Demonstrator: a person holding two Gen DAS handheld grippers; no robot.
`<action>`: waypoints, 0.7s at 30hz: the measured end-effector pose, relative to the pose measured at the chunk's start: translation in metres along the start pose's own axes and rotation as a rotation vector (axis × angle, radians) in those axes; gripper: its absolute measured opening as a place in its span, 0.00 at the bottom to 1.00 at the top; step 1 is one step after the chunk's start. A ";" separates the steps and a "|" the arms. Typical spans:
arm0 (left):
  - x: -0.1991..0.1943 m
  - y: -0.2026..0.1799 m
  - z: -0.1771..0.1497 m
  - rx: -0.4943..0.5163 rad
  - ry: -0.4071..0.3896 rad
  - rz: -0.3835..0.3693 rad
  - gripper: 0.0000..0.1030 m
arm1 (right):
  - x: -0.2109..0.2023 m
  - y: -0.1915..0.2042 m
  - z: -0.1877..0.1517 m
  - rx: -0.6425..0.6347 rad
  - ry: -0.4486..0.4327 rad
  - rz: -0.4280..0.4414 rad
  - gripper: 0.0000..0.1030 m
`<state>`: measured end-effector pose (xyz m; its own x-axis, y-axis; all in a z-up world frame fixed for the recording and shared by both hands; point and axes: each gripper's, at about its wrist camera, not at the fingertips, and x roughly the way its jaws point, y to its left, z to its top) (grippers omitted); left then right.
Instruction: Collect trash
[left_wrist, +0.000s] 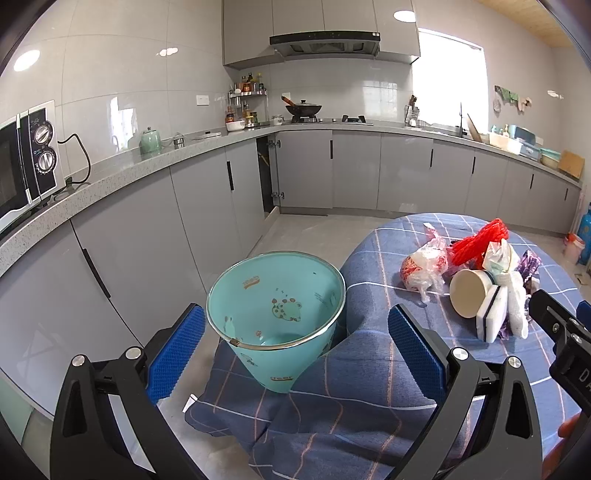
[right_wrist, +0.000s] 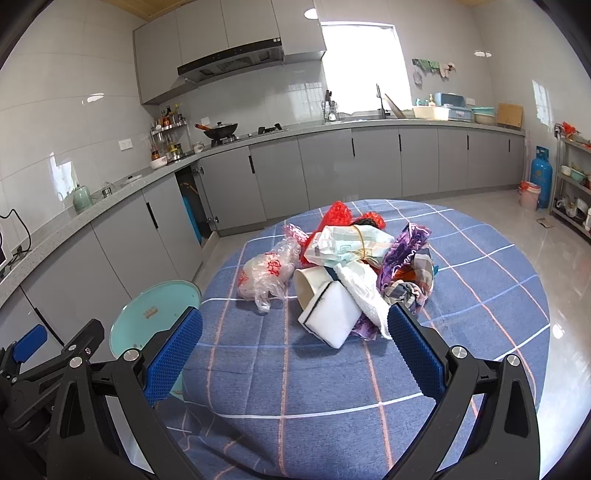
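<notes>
The job has not really begun. The teal bin sits right in front of the left gripper and looks empty. The left gripper is wide and holds nothing. The right gripper is wide too, with nothing in it. The trash pile lies just ahead of it on the worktop. Every piece is left to pick up.

a wok sits on the stove, a microwave on the grey counter (kettle nearby).
</notes>
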<state>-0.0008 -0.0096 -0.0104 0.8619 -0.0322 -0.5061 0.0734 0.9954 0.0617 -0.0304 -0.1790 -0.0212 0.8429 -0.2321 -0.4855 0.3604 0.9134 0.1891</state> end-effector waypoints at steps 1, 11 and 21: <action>0.004 0.002 -0.001 0.004 -0.001 -0.006 0.95 | 0.002 -0.002 -0.001 0.002 0.003 0.001 0.96; 0.029 -0.001 -0.013 0.016 0.053 -0.021 0.95 | 0.025 -0.040 -0.007 0.062 0.052 -0.045 0.96; 0.056 -0.005 -0.028 0.003 0.109 -0.089 0.94 | 0.044 -0.082 -0.011 0.114 0.072 -0.088 0.93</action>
<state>0.0332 -0.0136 -0.0631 0.7919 -0.1106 -0.6005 0.1492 0.9887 0.0147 -0.0270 -0.2603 -0.0673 0.7768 -0.2816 -0.5633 0.4781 0.8459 0.2364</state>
